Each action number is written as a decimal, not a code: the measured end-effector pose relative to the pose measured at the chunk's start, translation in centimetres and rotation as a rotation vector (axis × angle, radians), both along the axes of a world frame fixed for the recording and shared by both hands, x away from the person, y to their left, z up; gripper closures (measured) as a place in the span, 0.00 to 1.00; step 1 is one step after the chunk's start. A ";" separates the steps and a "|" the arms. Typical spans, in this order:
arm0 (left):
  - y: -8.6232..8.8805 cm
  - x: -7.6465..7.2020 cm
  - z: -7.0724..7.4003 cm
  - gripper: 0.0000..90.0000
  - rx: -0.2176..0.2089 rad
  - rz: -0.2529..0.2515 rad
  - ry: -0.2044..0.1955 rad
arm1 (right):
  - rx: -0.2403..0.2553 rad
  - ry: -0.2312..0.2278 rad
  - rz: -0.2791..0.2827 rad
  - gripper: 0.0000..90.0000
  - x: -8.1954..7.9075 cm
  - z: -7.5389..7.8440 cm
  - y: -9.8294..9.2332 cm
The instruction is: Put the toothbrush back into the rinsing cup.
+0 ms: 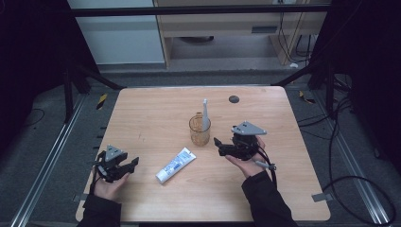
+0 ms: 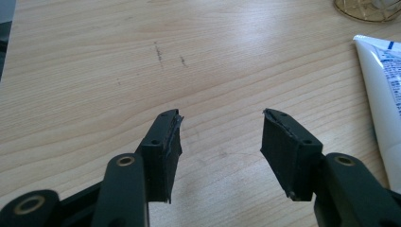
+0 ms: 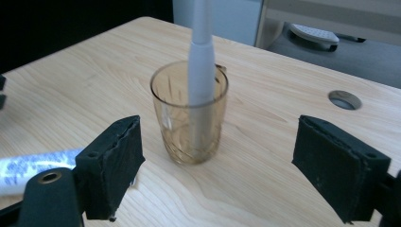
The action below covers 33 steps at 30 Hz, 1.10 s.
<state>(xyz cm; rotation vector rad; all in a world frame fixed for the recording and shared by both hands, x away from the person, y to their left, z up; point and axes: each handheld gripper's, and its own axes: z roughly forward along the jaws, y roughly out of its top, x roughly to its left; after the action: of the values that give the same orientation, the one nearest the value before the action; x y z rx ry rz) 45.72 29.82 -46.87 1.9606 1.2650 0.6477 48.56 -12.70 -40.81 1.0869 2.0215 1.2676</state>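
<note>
Toothpaste tube (image 1: 175,165) lies flat at lower centre of the high view, between my empty, parted left gripper (image 1: 124,166) and my right gripper (image 1: 220,145), spread wide by the amber glass (image 1: 200,129) holding a white toothbrush (image 1: 205,116). Soft, light, probably slippery, so I'd pinch mid-body. Label blurred, cap hard to make out, tube cut off at right edge in left gripper view.

A recording lab: a wooden table (image 1: 142,113) stands within a black metal frame (image 1: 198,9), with cables (image 1: 350,142) trailing across a grey floor (image 1: 42,142).
</note>
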 end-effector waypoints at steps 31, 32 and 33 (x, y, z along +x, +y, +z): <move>-4.2 -0.6 0.5 0.84 0.005 -0.197 0.094 | -0.062 0.124 -0.116 0.23 -3.8 -5.0 -8.9; -4.4 -0.5 0.5 0.85 0.006 -0.204 0.098 | -0.066 0.126 -0.117 0.23 -3.8 -5.1 -8.9; -4.6 -0.5 0.6 0.85 0.007 -0.211 0.100 | -0.070 0.127 -0.118 0.23 -3.8 -5.2 -9.0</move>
<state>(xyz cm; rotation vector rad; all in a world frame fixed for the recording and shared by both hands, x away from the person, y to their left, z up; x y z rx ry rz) 45.19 25.21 -46.28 2.1189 1.0945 0.4543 44.73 -21.69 -46.02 1.2616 2.0443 1.0858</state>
